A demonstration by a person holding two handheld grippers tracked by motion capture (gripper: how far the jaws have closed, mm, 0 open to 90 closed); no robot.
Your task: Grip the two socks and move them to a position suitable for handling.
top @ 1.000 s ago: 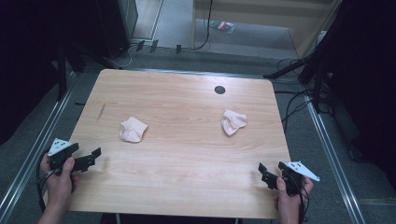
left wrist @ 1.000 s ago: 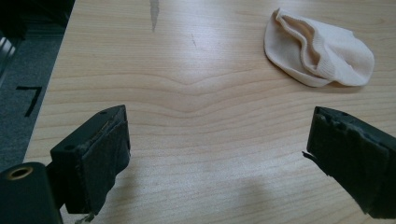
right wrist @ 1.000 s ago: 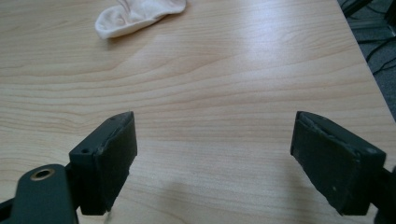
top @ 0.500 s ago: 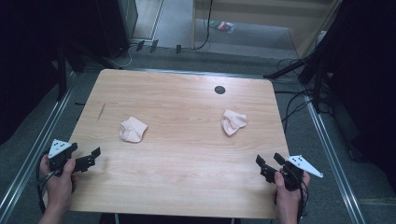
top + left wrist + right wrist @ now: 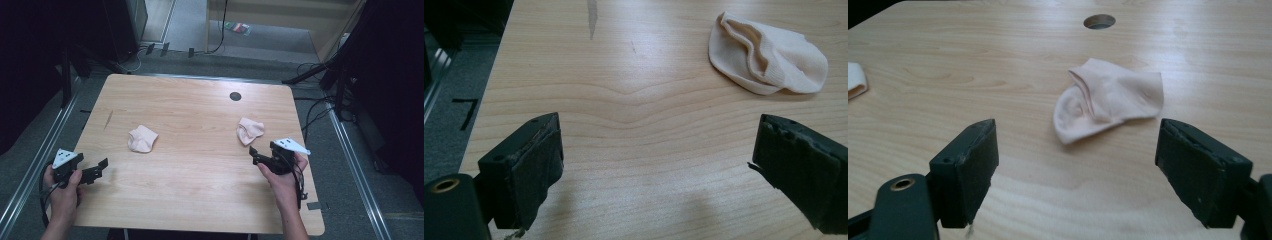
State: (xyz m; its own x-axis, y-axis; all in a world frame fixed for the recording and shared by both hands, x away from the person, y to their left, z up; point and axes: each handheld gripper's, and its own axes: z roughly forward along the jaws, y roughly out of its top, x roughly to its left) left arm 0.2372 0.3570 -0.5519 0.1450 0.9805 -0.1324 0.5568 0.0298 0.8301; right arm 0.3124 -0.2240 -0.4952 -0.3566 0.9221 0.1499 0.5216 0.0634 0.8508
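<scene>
Two small cream socks lie crumpled on the wooden table (image 5: 200, 195). The left sock (image 5: 142, 138) (image 5: 769, 60) rests left of centre, and a sliver of it shows in the right gripper view (image 5: 855, 80). The right sock (image 5: 250, 130) (image 5: 1108, 100) lies right of centre, just beyond my right gripper (image 5: 258, 154) (image 5: 1078, 170), whose jaws stand wide open with nothing between them. My left gripper (image 5: 98, 169) (image 5: 654, 170) is near the table's front left edge, open and empty, well short of the left sock.
A round cable hole (image 5: 235, 96) (image 5: 1099, 21) sits in the table near its far edge. A dark scuff mark (image 5: 108, 119) (image 5: 592, 15) lies on the wood at the left. Cables and metal rails run along the floor on both sides.
My right gripper has moved forward and to the left, from the front right corner up close to the right sock. The left gripper has barely shifted.
</scene>
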